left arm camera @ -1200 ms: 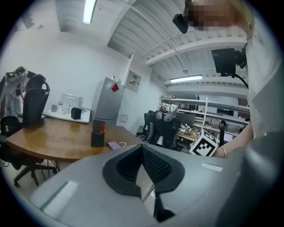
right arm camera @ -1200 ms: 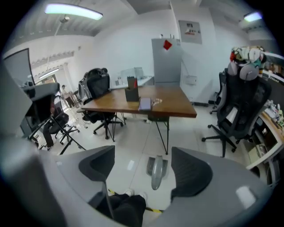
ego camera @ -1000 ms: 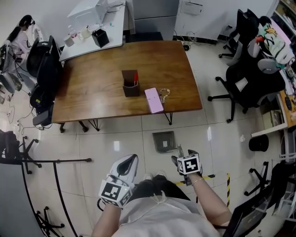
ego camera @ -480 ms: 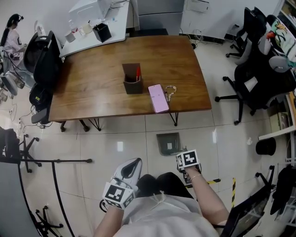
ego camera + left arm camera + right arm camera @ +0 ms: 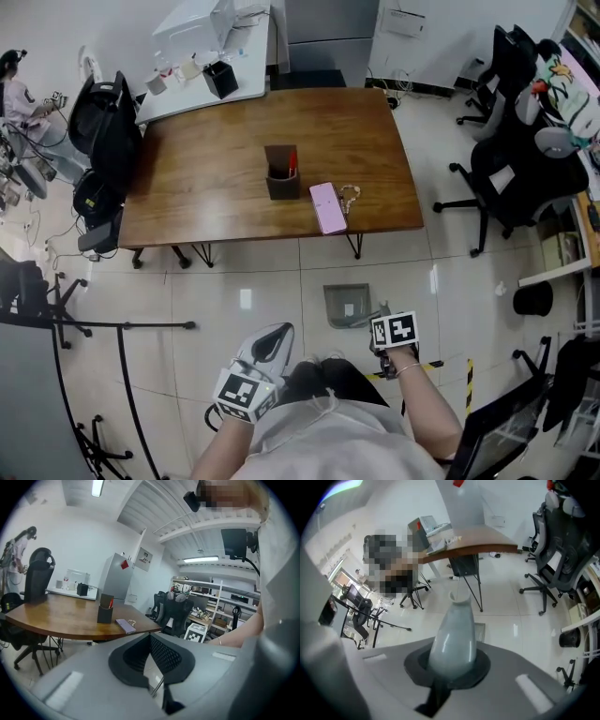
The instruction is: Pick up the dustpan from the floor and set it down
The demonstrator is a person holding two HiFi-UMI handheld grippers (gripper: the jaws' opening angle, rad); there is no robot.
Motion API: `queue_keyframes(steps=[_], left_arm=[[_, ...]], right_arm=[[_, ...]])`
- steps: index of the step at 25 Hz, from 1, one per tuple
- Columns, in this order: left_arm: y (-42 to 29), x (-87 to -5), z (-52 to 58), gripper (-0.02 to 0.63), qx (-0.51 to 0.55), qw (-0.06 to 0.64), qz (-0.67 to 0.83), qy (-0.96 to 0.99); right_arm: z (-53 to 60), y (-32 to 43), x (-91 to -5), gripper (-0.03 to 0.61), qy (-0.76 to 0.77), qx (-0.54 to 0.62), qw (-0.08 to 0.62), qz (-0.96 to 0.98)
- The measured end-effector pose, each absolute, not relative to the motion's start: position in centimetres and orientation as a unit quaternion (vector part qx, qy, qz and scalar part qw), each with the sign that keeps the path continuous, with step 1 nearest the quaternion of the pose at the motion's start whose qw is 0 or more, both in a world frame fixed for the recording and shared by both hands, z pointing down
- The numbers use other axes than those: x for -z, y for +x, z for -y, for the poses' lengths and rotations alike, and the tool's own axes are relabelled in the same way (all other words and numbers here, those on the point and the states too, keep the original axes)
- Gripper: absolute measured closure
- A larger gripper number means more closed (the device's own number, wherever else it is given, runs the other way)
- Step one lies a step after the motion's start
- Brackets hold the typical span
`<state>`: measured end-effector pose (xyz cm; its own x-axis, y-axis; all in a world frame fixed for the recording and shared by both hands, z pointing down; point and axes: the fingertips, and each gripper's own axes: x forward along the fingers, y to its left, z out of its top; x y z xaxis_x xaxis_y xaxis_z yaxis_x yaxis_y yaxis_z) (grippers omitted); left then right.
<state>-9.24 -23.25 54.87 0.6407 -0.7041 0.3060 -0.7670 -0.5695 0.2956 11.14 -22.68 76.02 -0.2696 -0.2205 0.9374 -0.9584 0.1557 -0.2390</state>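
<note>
A grey dustpan lies on the white floor tiles just in front of the wooden table. Its pale handle runs back from the pan to my right gripper, which points steeply down and is shut on it. In the right gripper view the handle fills the space between the dark pads, and a corner of the pan shows beyond it. At lower left my left gripper hangs apart from the dustpan, shut with nothing in it; in its own view the left gripper points level toward the table.
On the table stand a dark pen holder and a pink phone beside a small chain. Black office chairs crowd the right side. A black stand's legs spread over the floor at left. Yellow-black tape marks the floor at right.
The right gripper's jaws have closed onto the dustpan's handle. The head view has shifted a little; the left gripper keeps its spot.
</note>
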Motion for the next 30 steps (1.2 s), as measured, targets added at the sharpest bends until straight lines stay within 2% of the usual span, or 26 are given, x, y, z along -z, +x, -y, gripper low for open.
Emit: queue_keyframes(steps=[9,16,20,30], left_arm=[[-9.0,-49.1,19.9,0.598,-0.043,0.183,0.401,0.896],[-8.0,-47.6,11.6,0.598,-0.038,0.142,0.422,0.894],[-6.9,-47.0,6.0,0.598,-0.037,0.132,0.441,0.887],[-4.8,-46.9,-4.9,0.598,-0.055,0.117,0.462,0.878]], right_arm=[[15.4,10.1,-65.4,0.574,0.456,-0.439,0.366,0.683],[8.0,10.0,-60.3,0.575,0.435,-0.386,0.336,0.74],[3.2,10.9,-58.8,0.575,0.431,-0.377,0.323,0.754],[-5.8,13.4,-58.2,0.575,0.417,-0.36,0.348,0.759]])
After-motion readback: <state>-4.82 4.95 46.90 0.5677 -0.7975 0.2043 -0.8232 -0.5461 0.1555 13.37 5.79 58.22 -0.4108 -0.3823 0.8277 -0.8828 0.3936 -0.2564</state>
